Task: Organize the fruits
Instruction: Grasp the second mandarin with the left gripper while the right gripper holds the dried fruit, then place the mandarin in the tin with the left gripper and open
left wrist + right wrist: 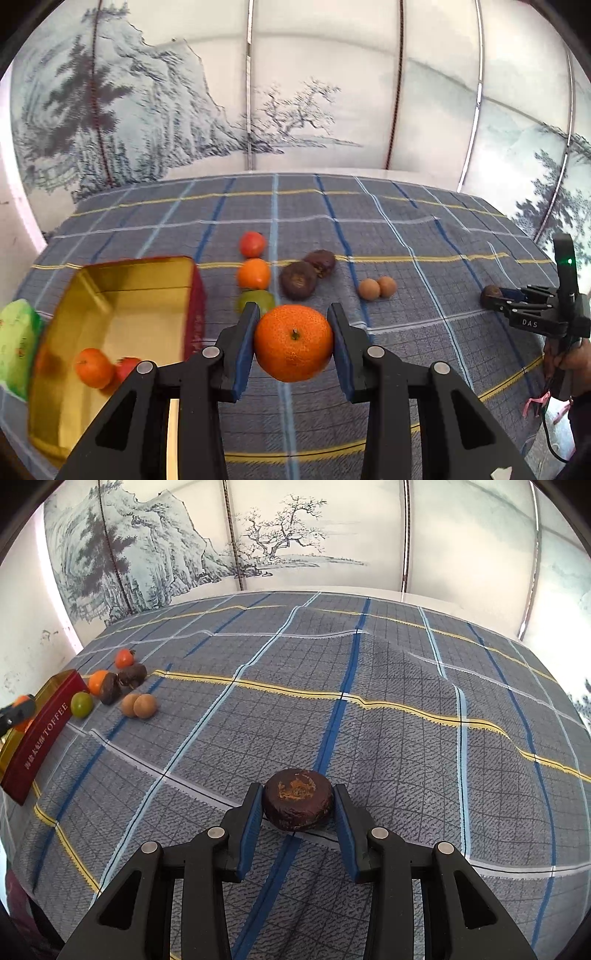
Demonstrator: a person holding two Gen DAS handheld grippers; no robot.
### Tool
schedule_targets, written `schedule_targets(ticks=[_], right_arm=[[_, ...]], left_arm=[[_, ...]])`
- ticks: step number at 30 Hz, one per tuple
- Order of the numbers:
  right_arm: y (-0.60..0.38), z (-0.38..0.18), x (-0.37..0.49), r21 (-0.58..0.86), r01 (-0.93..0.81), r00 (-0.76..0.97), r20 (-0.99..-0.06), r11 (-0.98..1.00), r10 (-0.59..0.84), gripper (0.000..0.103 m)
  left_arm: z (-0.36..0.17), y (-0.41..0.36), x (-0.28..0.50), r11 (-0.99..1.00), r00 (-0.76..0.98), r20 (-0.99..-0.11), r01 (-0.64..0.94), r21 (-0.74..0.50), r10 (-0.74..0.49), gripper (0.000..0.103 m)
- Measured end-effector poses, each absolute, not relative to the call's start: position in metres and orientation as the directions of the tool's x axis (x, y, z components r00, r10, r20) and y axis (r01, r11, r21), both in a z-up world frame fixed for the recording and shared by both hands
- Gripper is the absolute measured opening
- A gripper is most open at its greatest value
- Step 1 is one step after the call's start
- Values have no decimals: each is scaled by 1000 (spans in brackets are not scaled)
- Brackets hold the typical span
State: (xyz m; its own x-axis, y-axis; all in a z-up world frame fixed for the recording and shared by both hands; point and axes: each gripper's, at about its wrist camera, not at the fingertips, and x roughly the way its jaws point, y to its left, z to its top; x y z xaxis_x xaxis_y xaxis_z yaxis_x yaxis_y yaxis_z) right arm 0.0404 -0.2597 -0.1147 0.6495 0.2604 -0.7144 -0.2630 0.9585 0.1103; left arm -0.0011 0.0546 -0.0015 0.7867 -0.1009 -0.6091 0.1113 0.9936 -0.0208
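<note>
My left gripper (293, 341) is shut on a large orange (293, 343) and holds it above the cloth, to the right of the gold-lined red tin (110, 295). An orange fruit (94, 367) and a red fruit (127, 367) lie in the tin. My right gripper (298, 805) is shut on a dark brown fruit (298, 805) low over the cloth; it also shows in the left wrist view (491, 295). On the cloth lie a red-orange fruit (252, 243), an orange (253, 273), a green fruit (264, 299), two dark fruits (298, 279) and two small tan fruits (376, 287).
A blue plaid cloth (369, 720) covers the table, with raised wrinkles at the right. A green packet (16, 339) lies left of the tin. The tin's red side reads TOFFEE (40, 734). A painted folding screen (258, 92) stands behind the table.
</note>
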Motion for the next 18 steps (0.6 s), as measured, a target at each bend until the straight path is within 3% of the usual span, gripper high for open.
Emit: schedule_targets(ticks=[18], right_arm=[[-251, -115, 40, 33, -257, 658, -726, 966, 200, 39]], left_arm=[[22, 148, 46, 994, 743, -661, -42, 104, 101, 34]])
